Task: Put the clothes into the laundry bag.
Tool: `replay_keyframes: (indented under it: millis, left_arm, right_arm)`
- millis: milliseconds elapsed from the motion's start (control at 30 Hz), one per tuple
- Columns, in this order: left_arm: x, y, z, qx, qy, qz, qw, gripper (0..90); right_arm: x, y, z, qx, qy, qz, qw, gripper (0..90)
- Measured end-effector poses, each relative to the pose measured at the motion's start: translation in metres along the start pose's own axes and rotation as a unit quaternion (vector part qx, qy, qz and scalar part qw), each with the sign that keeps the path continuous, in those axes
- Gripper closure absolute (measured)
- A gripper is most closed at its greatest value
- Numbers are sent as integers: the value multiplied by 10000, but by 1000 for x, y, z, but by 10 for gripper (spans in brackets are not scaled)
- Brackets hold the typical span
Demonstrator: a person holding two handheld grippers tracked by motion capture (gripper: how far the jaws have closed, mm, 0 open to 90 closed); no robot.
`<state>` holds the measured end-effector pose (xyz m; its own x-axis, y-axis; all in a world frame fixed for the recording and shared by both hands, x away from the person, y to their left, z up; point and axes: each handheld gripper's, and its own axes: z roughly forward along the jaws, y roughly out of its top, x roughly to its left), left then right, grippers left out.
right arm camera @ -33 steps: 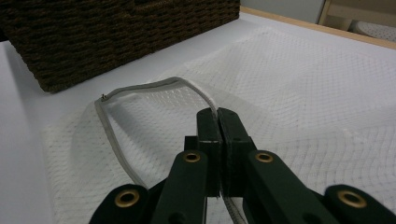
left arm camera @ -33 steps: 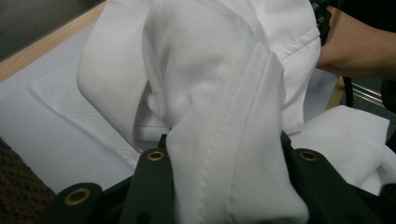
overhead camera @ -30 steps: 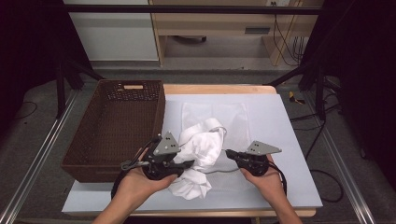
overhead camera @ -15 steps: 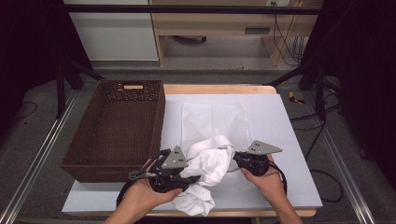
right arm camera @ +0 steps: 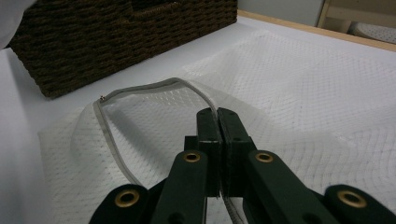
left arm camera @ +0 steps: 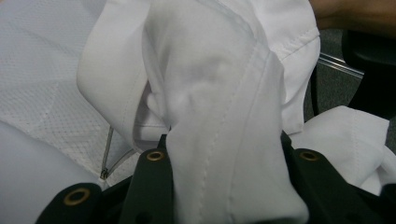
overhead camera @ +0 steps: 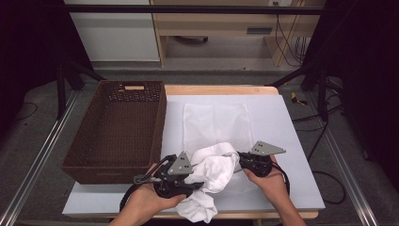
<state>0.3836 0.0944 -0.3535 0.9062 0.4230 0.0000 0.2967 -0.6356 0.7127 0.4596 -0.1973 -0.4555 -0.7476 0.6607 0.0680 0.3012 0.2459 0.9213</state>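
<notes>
Step in hand: stuffing a white garment [overhead camera: 210, 175] into a mesh laundry bag [overhead camera: 216, 123]. My read, judged from the grips.

Left gripper [overhead camera: 188, 184], lower centre of the high view: jaws part-spread, pinching a thick bunch of the garment. In the left gripper view the cloth [left arm camera: 219, 140] is wedged between both jaws and rises to the top of the frame.

Right gripper [overhead camera: 241, 159], right of centre low: jaws pressed together on the bag's zipper edge [right arm camera: 154, 88]. In the right gripper view that grey zip band loops up from the jaws, so the mouth stands lifted and partly open.

Garment sits bunched between the two grippers at the near edge of the surface [overhead camera: 291, 141], its lower part hanging toward the bottom of the frame. Bag lies flat mid-frame, near end raised.

Next move, as I judge it: right keeps the mouth lifted, left drives the bundle forward into the opening. Risks are the cloth snagging on the zip or the mouth collapsing.

Count:
- garment: 1
- mesh bag: 1
- wicker basket [overhead camera: 117, 129]: 1, left of frame, nothing visible inside
- grippers: 2
</notes>
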Motion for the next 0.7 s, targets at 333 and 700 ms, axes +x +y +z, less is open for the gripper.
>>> replay_keyframes:
  millis: [333, 700]
  left_arm:
    - [0, -6, -3, -31, 37, -28, 10000, 645]
    - [-4, -10, -7, 13, -3, 12, 10000, 645]
  right_arm:
    - [6, 5, 0, 219, -228, -277, 9991, 887]
    - [2, 24, -3, 172, -321, -261, 9990, 888]
